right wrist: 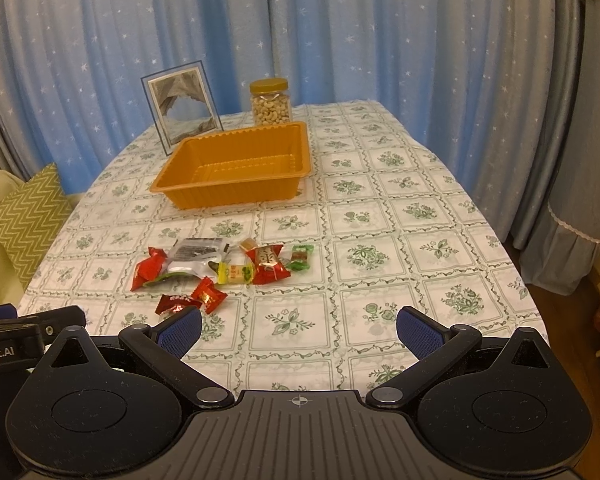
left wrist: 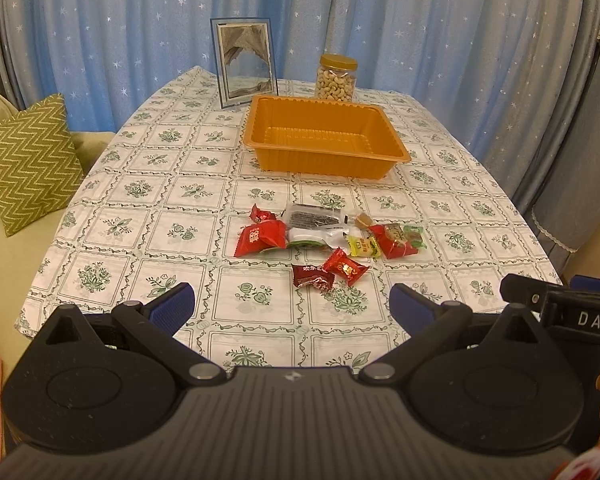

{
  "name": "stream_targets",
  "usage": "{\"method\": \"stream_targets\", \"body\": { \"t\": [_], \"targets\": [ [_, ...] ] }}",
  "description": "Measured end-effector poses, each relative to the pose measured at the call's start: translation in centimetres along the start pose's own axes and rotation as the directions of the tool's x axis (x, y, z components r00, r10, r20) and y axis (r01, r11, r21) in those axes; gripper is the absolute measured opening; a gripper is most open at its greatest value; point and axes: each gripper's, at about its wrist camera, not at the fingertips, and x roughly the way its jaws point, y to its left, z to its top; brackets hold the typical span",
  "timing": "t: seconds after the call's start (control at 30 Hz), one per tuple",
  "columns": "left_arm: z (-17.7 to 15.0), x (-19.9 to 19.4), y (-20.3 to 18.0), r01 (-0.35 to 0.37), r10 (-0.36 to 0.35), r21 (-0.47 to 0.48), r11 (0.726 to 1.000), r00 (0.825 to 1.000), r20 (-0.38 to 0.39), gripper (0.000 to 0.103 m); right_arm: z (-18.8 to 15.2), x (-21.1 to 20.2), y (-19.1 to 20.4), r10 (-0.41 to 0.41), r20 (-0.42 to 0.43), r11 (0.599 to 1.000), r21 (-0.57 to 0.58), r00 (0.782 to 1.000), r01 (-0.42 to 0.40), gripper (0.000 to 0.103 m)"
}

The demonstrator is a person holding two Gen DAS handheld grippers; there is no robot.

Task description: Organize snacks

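Note:
Several wrapped snacks (left wrist: 324, 238) lie in a loose pile mid-table, among them red packets, a clear seed pack (left wrist: 314, 216), a yellow candy (left wrist: 363, 246) and a dark red candy (left wrist: 312, 276). The pile also shows in the right wrist view (right wrist: 220, 270). An empty orange tray (left wrist: 260, 136) stands behind the pile; it shows in the right wrist view too (right wrist: 168, 184). My left gripper (left wrist: 292, 304) is open and empty, near the table's front edge, short of the pile. My right gripper (right wrist: 298, 330) is open and empty, to the right of the pile.
A jar of cashews (left wrist: 336, 78) and a framed picture (left wrist: 245, 62) stand at the table's far edge, before blue curtains. A sofa with a green zigzag cushion (left wrist: 28, 160) is on the left. The flowered tablecloth (right wrist: 400, 240) covers the whole table.

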Motion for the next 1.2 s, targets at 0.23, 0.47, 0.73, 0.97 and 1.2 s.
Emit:
{"method": "stream_targets", "body": {
  "t": [0.23, 0.47, 0.73, 0.97, 1.2],
  "targets": [
    [-0.2, 2.9, 1.1, 0.003, -0.003, -0.007, 1.000, 0.999, -0.040, 0.102, -0.2, 2.2, -0.6, 0.024, 0.007, 1.000, 0.012, 1.000, -0.024, 0.102],
    [-0.4, 7.1, 1.7, 0.038, -0.040, -0.025, 0.999, 0.994, -0.102, 0.092, -0.4, 5.7, -0.3, 0.059, -0.016, 0.998, -0.012, 0.998, -0.059, 0.089],
    [0.4, 12.1, 0.9, 0.064, -0.062, 0.009, 0.998, 0.988, -0.141, 0.074, -0.4, 10.0, -0.3, 0.075, -0.056, 0.997, -0.003, 0.996, -0.075, 0.081],
    [0.5, 15.7, 0.0, 0.111, -0.101, 0.058, 0.992, 0.983, -0.154, 0.060, -0.2, 12.8, -1.1, 0.065, -0.073, 0.998, 0.021, 0.995, -0.063, 0.081],
    [-0.1, 17.9, -1.0, 0.125, -0.107, 0.112, 0.986, 0.981, -0.159, 0.049, -0.6, 14.4, -1.7, 0.052, -0.096, 0.998, 0.036, 0.994, -0.049, 0.081]
  ]
}}
